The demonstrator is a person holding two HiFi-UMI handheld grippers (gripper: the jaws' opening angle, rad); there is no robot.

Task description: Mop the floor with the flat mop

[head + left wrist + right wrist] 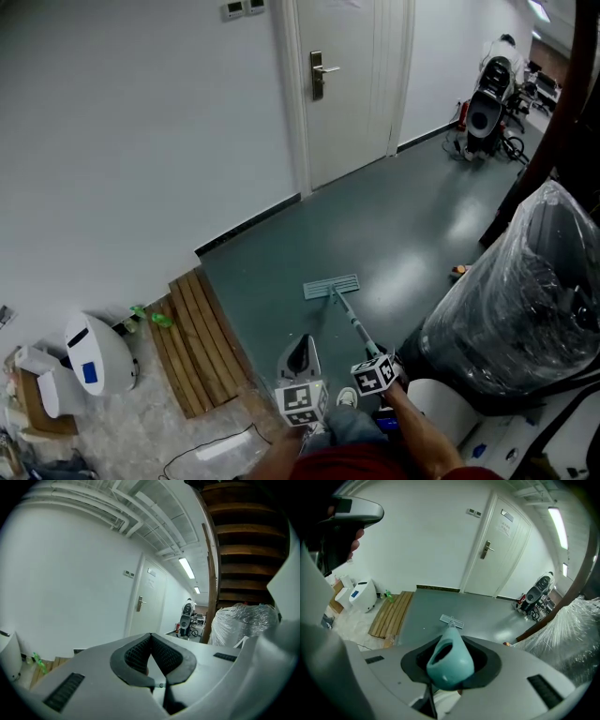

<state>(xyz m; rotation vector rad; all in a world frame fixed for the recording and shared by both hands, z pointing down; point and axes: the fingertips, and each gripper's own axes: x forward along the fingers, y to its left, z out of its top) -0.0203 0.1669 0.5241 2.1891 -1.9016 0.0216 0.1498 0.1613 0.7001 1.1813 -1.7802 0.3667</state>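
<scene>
Clamping mop handle [352,323] end in right gripper [450,667] for reach toward twelve o'clock; left gripper [151,654] closed, empty (spare).

A white door [347,84] stood shut in the far wall, a slatted wooden board [199,342] lay along the left wall, and a plastic-wrapped bulk [525,300] loomed right.
</scene>
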